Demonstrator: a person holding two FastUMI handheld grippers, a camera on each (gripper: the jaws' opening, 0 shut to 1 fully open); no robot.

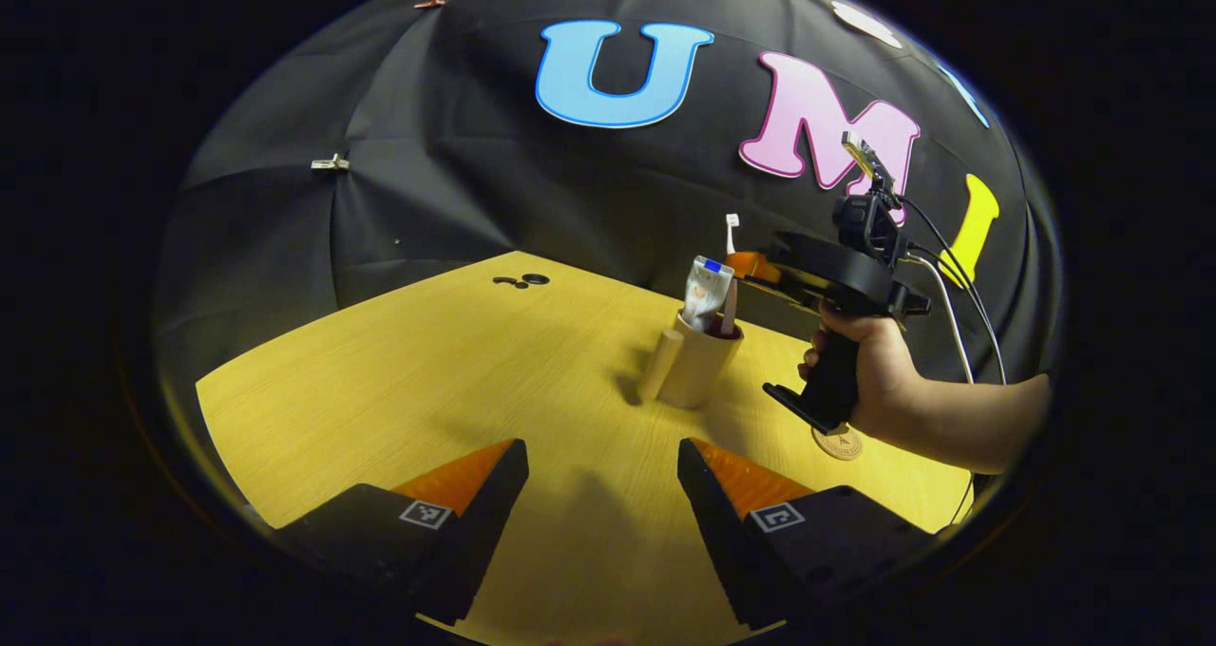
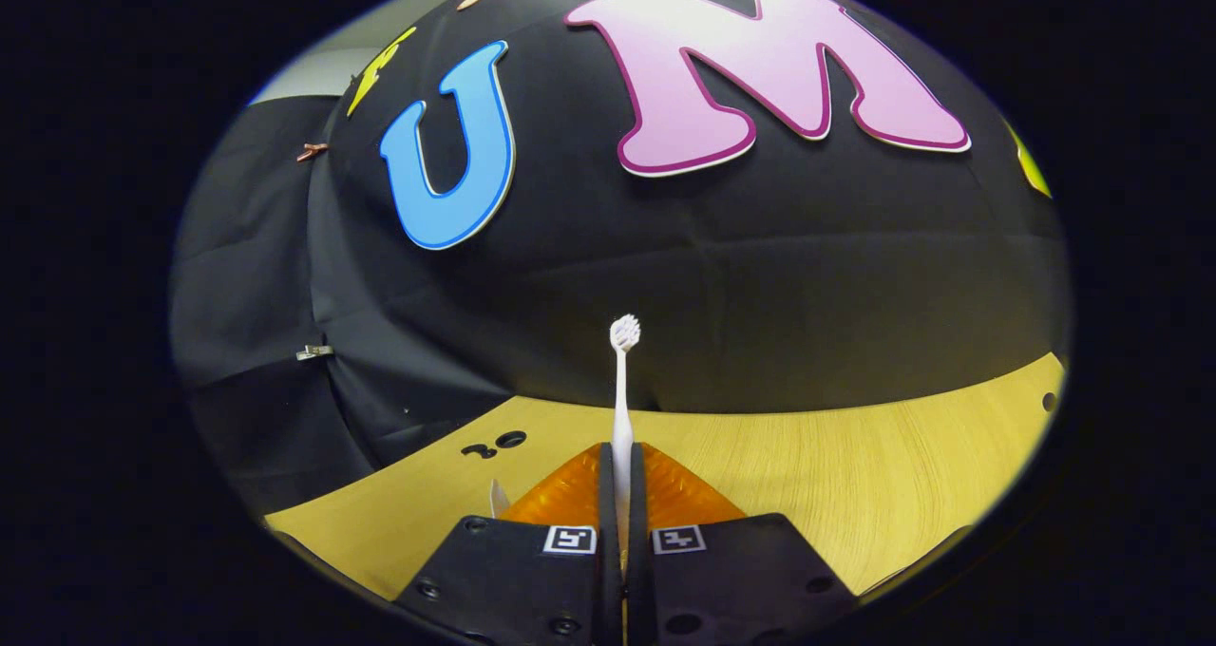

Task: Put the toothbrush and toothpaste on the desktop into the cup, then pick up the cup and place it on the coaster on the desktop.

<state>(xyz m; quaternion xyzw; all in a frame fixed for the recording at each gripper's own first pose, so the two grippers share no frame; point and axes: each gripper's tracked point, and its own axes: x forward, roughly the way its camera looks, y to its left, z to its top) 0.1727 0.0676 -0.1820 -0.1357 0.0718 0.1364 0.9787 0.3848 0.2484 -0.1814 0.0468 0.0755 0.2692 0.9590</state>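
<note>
A beige cup (image 1: 692,370) with a handle stands upright on the yellow desktop (image 1: 456,380). A toothpaste tube (image 1: 708,291) sticks out of it. Beside the tube, a white toothbrush (image 1: 731,237) stands with its lower end in the cup. The right gripper (image 1: 755,266), held by a hand (image 1: 869,370), hovers over the cup and is shut on the toothbrush (image 2: 622,389). Its bristle head points up in the right gripper view. My left gripper (image 1: 603,494) is open and empty, low over the desktop in front of the cup. A round coaster (image 1: 840,444) lies under the hand.
Small dark holes (image 1: 522,281) mark the desktop near its far edge. The black cloth wall rises close behind the desktop. The desktop's left and near edges lie close to my left gripper.
</note>
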